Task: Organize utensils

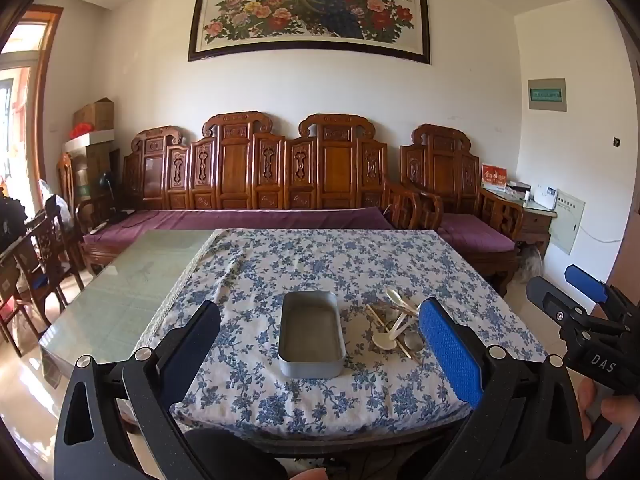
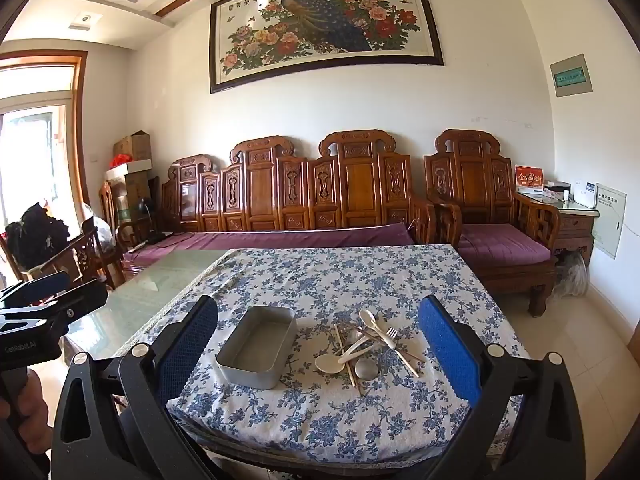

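Only rightward: fork (image 2: 390, 336) atop utensil pile (image 2: 370, 346).

Both wrist cameras are sitting off the near edge of the table (image 1: 132, 280), looking forward and slightly down across it toward the wooden sofa (image 1: 256, 176). The left view is facing the metal tray (image 1: 312, 332) head-on; the right view is seeing it (image 2: 256, 346) from further right. The 2 views are sharing tabletop, sofa, and peacock painting (image 2: 324, 28).
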